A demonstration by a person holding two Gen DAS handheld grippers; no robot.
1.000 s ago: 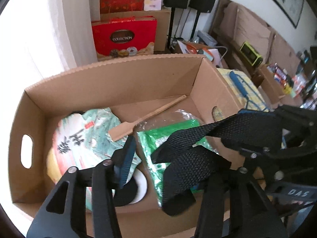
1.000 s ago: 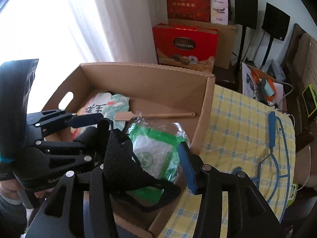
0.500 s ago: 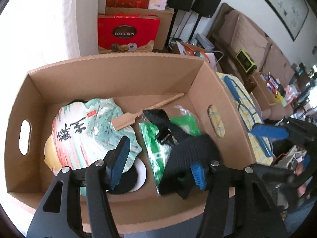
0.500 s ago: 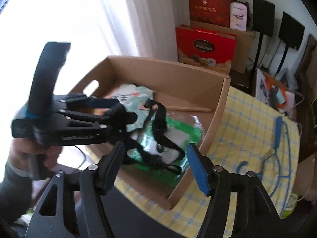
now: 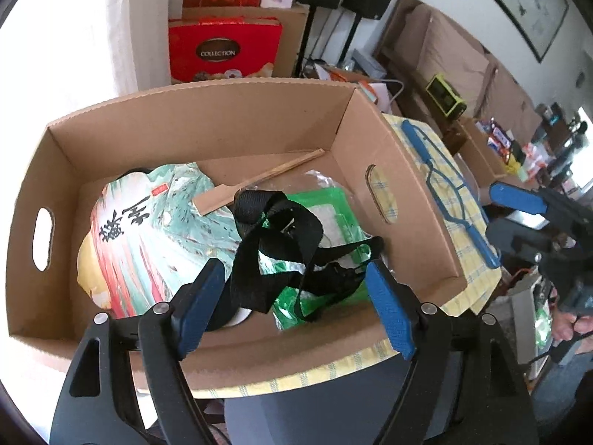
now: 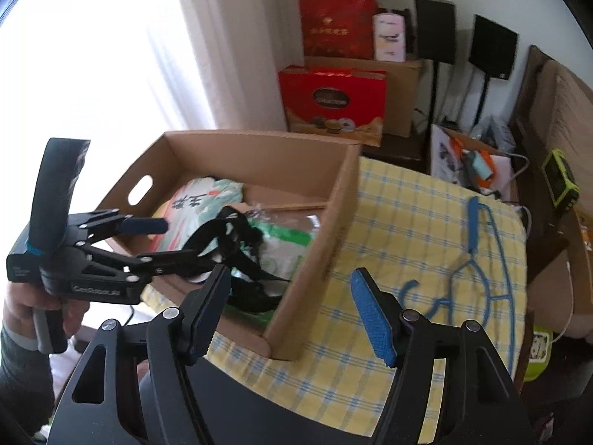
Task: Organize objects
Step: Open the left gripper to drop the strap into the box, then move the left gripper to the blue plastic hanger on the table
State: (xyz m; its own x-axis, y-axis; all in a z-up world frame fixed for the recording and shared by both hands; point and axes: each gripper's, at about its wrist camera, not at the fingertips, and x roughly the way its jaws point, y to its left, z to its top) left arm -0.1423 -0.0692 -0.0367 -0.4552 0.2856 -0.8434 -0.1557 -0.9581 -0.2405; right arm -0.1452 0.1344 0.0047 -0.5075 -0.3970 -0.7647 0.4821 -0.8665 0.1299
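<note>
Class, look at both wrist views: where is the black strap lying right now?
The black strap lies inside the cardboard box, draped over the green bag beside the fan, just below the wooden spatula.

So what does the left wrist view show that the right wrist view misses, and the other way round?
Only the left wrist view shows the box's right-side handle cutout and a framed picture on the wall. Only the right wrist view shows the whole left gripper, open over the box, and the hand holding it. Both show the cardboard box, black strap, green bag, blue hanger and red gift box.
</note>
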